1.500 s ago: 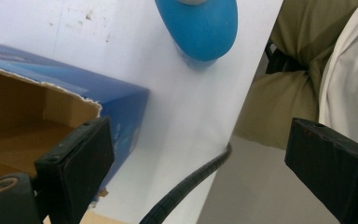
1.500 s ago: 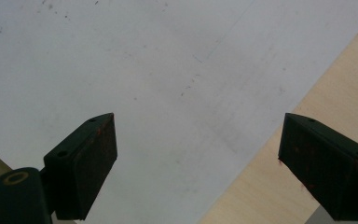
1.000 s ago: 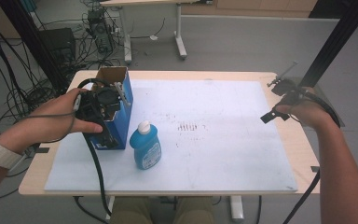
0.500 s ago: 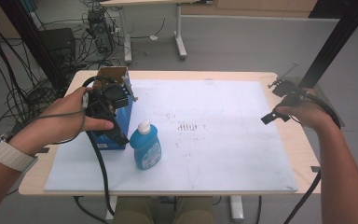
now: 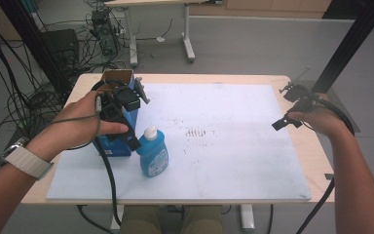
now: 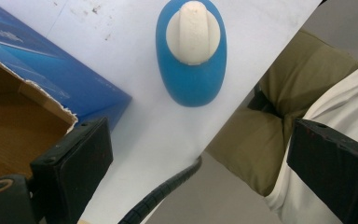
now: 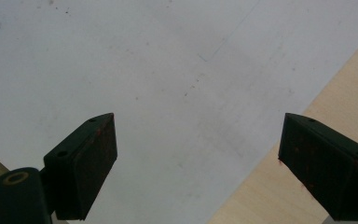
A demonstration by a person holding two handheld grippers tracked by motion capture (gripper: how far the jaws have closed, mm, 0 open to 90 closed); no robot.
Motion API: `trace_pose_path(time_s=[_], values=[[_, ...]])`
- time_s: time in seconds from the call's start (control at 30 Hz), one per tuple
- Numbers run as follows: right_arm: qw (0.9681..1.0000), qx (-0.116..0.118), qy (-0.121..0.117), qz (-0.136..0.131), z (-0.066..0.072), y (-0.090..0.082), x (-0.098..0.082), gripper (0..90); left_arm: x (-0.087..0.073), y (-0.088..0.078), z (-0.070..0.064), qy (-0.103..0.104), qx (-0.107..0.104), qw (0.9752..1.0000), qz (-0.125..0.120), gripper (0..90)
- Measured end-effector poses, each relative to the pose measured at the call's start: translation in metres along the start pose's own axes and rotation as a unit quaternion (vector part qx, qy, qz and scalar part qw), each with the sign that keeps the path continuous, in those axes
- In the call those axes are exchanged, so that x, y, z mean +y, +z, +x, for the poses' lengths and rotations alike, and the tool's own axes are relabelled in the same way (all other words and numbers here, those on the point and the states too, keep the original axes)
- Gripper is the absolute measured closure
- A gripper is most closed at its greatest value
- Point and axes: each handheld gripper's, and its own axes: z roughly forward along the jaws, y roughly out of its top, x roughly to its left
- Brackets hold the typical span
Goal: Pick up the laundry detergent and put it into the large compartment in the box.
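A blue carton (image 5: 111, 145) with an open brown top stands at the left of the white mat (image 5: 233, 156). My left gripper (image 5: 129, 114) hovers over the carton, open and empty. Its own view looks down past the carton's torn rim (image 6: 37, 100) at a blue bottle (image 6: 191, 70) with a white cap. That bottle (image 5: 153, 155) stands upright just right of the carton. My right gripper (image 5: 286, 106) stays open and empty at the table's right edge, and its jaws (image 7: 196, 163) stand wide apart over bare mat.
Bare wood of the table (image 5: 316, 161) borders the mat on every side. Dark smudges (image 5: 197, 131) mark the mat's middle. Cables (image 5: 9, 107) hang off the left side, and a black post (image 5: 350, 44) rises at the far right.
My left gripper has risen and shifted toward the far end of the carton, turning over its open top. The right gripper, bottle and carton have stayed put.
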Motion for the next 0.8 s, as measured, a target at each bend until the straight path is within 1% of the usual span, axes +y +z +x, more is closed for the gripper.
trace_pose_path(time_s=[0.17, 0.33, 0.43, 0.53, 0.6, 0.8], values=[[1.0, 0.001, -0.002, -0.003, 0.001, 0.001, 0.001, 11.5, 0.008, 0.003, 0.002, -0.011, -0.004, 0.9999, 0.009, 7.3], [1.0, 0.002, -0.002, -0.003, 0.001, 0.002, 0.002, 11.5, 0.017, 0.007, 0.003, -0.023, -0.002, 0.9995, 0.019, 7.7], [1.0, 0.003, -0.002, -0.004, 0.001, 0.004, 0.002, 11.5, 0.021, 0.009, 0.002, -0.03, 0.0, 0.9994, 0.017, 7.7], [1.0, 0.004, -0.003, -0.004, 0.001, 0.005, 0.002, 11.5, 0.025, 0.014, 0.0, -0.027, -0.003, 0.9995, 0.017, 7.7], [1.0, 0.004, -0.002, -0.005, 0.001, 0.005, 0.001, 11.5, 0.029, 0.017, -0.002, -0.027, -0.001, 0.9994, 0.02, 7.8], [1.0, 0.002, 0.0, -0.007, 0.001, 0.003, -0.001, 11.5, 0.034, 0.023, 0.0, -0.039, -0.001, 0.9991, 0.016, 7.8]])
